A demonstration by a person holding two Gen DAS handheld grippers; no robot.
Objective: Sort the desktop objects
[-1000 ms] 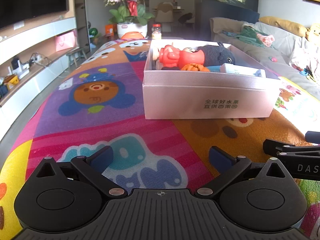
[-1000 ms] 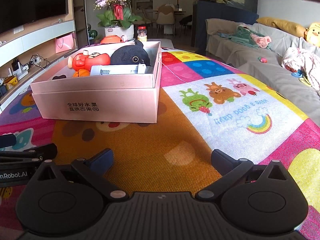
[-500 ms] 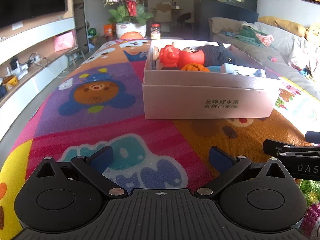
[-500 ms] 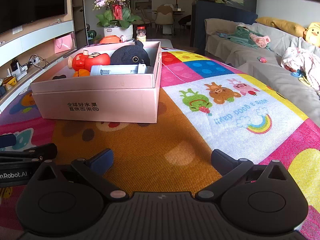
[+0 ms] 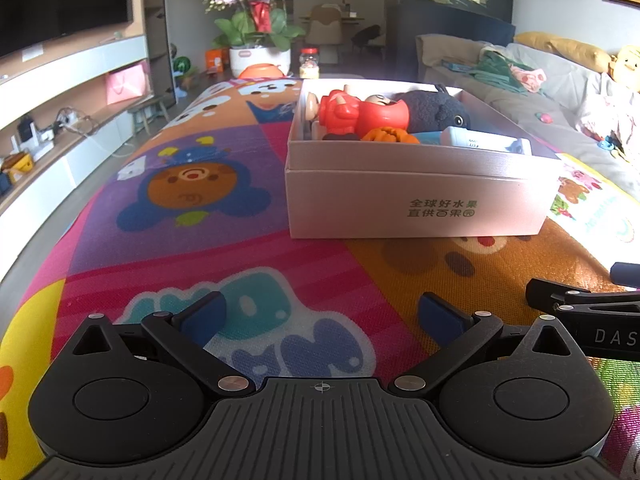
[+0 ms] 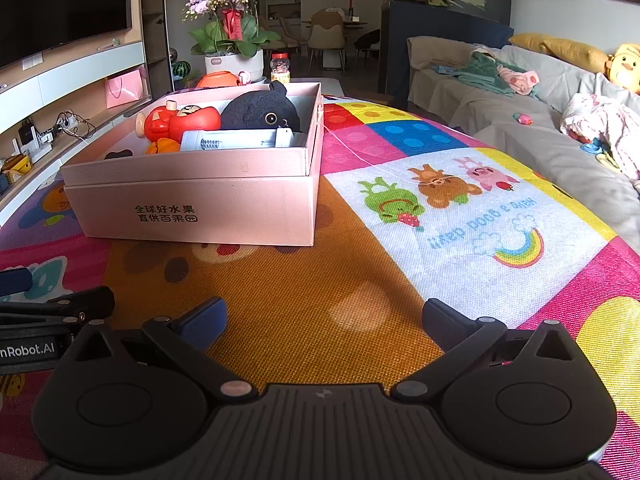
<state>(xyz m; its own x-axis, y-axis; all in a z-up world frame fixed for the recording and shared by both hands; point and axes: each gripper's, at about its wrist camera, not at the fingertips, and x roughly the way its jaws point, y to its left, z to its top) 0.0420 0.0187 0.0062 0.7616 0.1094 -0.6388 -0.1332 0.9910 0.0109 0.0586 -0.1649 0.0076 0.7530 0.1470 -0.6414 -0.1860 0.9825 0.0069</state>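
A pink cardboard box [image 5: 416, 204] [image 6: 192, 208] stands on the colourful play mat. Inside it lie a red toy figure [image 5: 360, 114] [image 6: 180, 122], a black plush [image 5: 434, 110] [image 6: 260, 110], a small orange toy [image 5: 386, 135] [image 6: 162, 146] and a white tube [image 5: 480, 142] [image 6: 236, 139]. My left gripper [image 5: 322, 314] is open and empty, low over the mat in front of the box's left corner. To its right my right gripper [image 6: 324, 316] is also open with nothing between its fingers, facing the box's right end.
A potted orchid [image 5: 258, 36] [image 6: 232, 36], an orange bowl [image 6: 220, 79] and a jar [image 5: 310, 62] stand beyond the box. A sofa [image 6: 520, 92] with clothes runs along the right. Shelving [image 5: 60, 92] lines the left wall. The mat [image 6: 460, 208] spreads right of the box.
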